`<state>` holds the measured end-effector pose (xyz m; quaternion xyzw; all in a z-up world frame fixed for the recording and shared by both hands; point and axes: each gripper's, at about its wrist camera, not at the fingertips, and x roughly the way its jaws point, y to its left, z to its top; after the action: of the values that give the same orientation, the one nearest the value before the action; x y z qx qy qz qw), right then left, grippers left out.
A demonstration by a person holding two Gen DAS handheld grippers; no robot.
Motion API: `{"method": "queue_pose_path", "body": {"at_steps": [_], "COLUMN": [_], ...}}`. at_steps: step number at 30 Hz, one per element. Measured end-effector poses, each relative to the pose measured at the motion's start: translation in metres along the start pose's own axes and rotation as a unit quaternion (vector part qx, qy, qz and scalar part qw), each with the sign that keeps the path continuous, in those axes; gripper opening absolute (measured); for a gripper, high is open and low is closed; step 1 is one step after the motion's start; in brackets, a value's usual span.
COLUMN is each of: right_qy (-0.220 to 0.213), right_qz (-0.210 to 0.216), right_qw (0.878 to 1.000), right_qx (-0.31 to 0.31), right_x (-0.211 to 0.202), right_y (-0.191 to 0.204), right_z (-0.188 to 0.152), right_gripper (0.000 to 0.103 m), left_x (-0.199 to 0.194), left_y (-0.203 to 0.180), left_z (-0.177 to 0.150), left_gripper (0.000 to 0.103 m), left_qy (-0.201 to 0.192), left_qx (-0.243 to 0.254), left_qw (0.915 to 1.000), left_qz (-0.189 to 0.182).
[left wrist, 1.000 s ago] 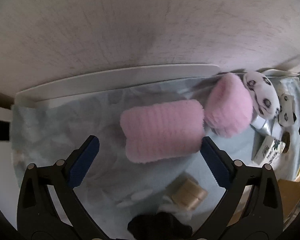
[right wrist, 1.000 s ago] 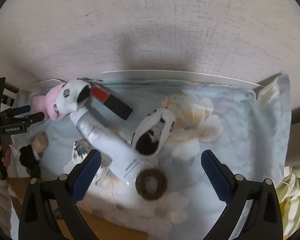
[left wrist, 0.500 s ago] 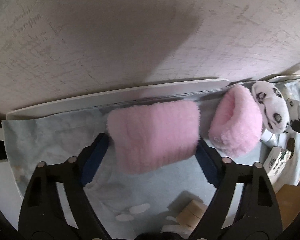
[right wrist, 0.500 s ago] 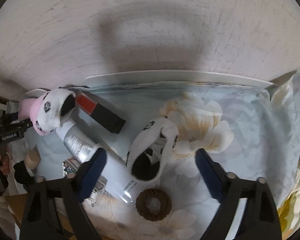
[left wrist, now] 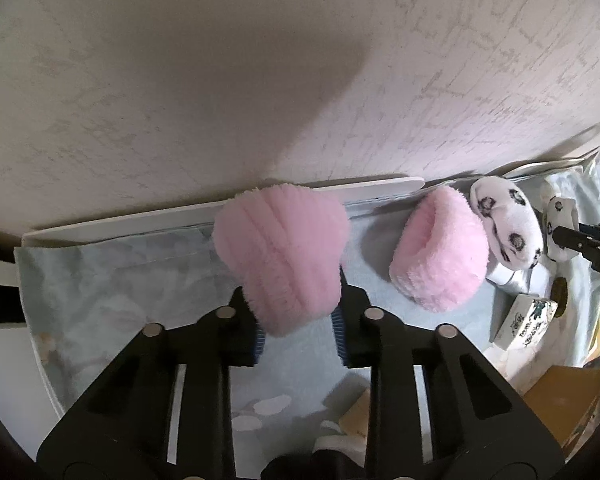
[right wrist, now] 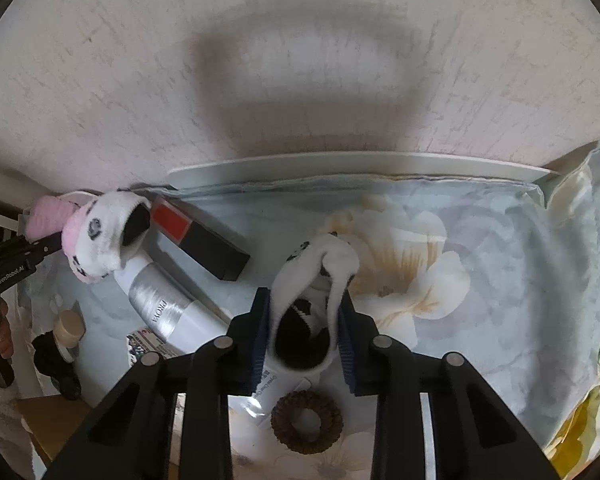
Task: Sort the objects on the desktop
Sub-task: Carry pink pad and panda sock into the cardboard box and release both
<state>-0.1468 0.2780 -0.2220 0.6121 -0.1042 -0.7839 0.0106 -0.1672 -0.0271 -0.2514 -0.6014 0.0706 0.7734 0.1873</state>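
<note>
Where both grippers gaped a second ago, the left gripper (left wrist: 298,330) now pinches the pink sock (left wrist: 282,256) and the right gripper (right wrist: 303,334) the spotted sock (right wrist: 314,300), both low over the floral cloth (right wrist: 500,280), so pairing can start

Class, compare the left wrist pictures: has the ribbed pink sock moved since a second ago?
Yes. The ribbed pink sock is now squeezed in the left gripper, reaching up against the white table edge.

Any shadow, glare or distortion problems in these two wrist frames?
Left wrist view: heavy fisheye bending of the table edge; a broad soft shadow on the wall above the pink sock; far-right items slightly soft. Right wrist view: a blocky shadow on the wall; a small glare spot on the white bottle; the held spotted sock stays sharp.
</note>
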Motion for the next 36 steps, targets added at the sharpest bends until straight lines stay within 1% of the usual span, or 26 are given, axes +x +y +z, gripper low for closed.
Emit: {"method": "queue_pose_path", "body": {"at_steps": [11, 13, 14, 15, 16, 18, 19, 20, 22, 23, 24, 25, 26, 28, 31, 36], "right_qy": [-0.019, -0.022, -0.025, -0.03, -0.032, -0.033, -0.033, -0.033, -0.034, -0.035, -0.034, -0.034, -0.034, -0.034, -0.028, -0.015], "right_qz": [0.007, 0.011, 0.014, 0.018, 0.024, 0.025, 0.025, 0.03, 0.04, 0.045, 0.049, 0.05, 0.046, 0.04, 0.041, 0.051], "right_qw": [1.0, 0.999, 0.999, 0.999, 0.998, 0.997, 0.996, 0.996, 0.994, 0.993, 0.992, 0.991, 0.99, 0.986, 0.982, 0.973], "right_qx": [-0.012, -0.023, -0.029, -0.037, -0.049, -0.065, -0.073, -0.083, -0.093, -0.1, -0.107, -0.115, -0.132, -0.156, -0.183, -0.224], "right_x": [-0.052, -0.066, -0.069, -0.07, -0.078, -0.08, -0.086, -0.095, -0.097, -0.104, -0.108, -0.119, -0.127, -0.13, -0.138, -0.15], "right_y": [0.005, 0.013, 0.015, 0.005, 0.009, 0.023, 0.026, 0.031, 0.038, 0.042, 0.044, 0.046, 0.05, 0.063, 0.071, 0.086], "right_z": [-0.024, -0.031, -0.025, -0.021, -0.026, -0.02, -0.022, -0.03, -0.034, -0.04, -0.046, -0.053, -0.06, -0.068, -0.081, -0.106], "right_gripper": [0.028, 0.028, 0.028, 0.028, 0.028, 0.028, 0.028, 0.028, 0.028, 0.028, 0.028, 0.028, 0.028, 0.028, 0.028, 0.028], "left_x": [-0.042, -0.059, -0.068, -0.075, -0.085, -0.107, -0.118, -0.115, -0.129, -0.129, -0.14, -0.144, -0.156, -0.174, -0.182, -0.193], "left_y": [-0.007, -0.011, -0.014, -0.016, -0.019, -0.027, -0.032, -0.038, -0.045, -0.049, -0.053, -0.055, -0.055, -0.07, -0.099, -0.129], "left_z": [-0.041, -0.051, -0.055, -0.059, -0.064, -0.075, -0.076, -0.028, -0.006, 0.003, -0.002, 0.001, -0.006, -0.013, -0.038, -0.08], "left_gripper": [0.021, 0.021, 0.021, 0.021, 0.021, 0.021, 0.021, 0.021, 0.021, 0.021, 0.021, 0.021, 0.021, 0.021, 0.021, 0.022], "left_qy": [-0.013, -0.02, -0.024, -0.027, -0.031, -0.04, -0.044, -0.046, -0.052, -0.053, -0.053, -0.052, -0.051, -0.049, -0.042, -0.017], "left_qx": [0.007, 0.01, 0.012, 0.014, 0.018, 0.025, 0.029, 0.03, 0.041, 0.043, 0.049, 0.054, 0.065, 0.096, 0.142, 0.178], "left_qw": [0.9999, 0.9997, 0.9996, 0.9995, 0.9993, 0.9989, 0.9986, 0.9985, 0.9978, 0.9977, 0.9974, 0.9971, 0.9964, 0.994, 0.9889, 0.9837], "left_qz": [0.006, 0.005, 0.005, 0.005, 0.006, 0.007, 0.006, 0.005, 0.0, -0.002, -0.009, -0.014, -0.019, -0.015, -0.007, -0.013]}}
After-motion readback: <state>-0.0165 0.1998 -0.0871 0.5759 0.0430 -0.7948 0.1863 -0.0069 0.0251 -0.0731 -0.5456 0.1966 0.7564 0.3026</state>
